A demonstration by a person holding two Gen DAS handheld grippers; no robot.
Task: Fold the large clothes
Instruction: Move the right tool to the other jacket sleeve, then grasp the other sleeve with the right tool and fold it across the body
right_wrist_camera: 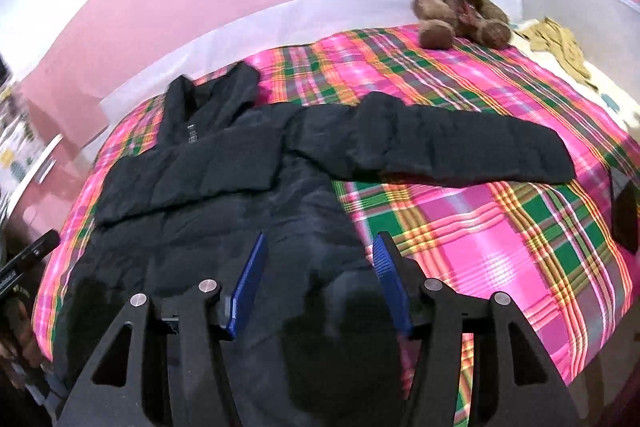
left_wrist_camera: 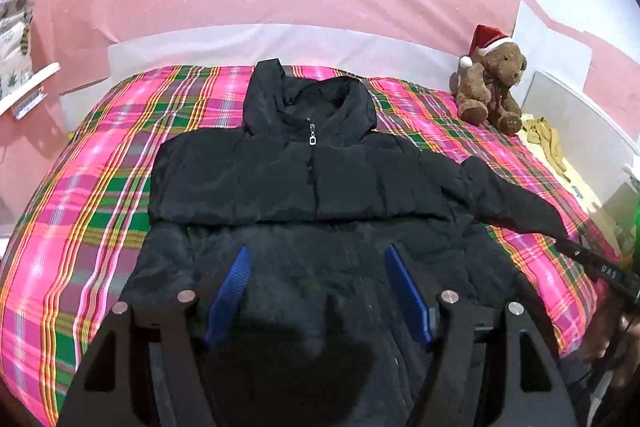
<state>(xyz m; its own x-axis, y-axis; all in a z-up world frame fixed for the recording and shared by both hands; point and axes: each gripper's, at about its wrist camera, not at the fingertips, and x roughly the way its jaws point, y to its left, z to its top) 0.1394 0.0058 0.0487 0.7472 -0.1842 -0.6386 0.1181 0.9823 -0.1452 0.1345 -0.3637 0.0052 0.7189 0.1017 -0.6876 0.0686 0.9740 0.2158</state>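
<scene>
The puffy black jacket (left_wrist_camera: 304, 179) looks soft, bulky and slippery, best pinched at its outstretched sleeve (right_wrist_camera: 460, 143) cuff; both grippers (left_wrist_camera: 318, 259) (right_wrist_camera: 320, 247) hover apart, empty.

A teddy bear (left_wrist_camera: 490, 85) in a Santa hat (left_wrist_camera: 486, 39) — on plaid bedspread (left_wrist_camera: 100, 187).

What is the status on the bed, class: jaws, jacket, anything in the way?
Left gripper and right gripper: jaws open, holding nothing. Black jacket flat on plaid blanket, one sleeve stretched out sideways. Teddy bear sits clear at far corner.
</scene>
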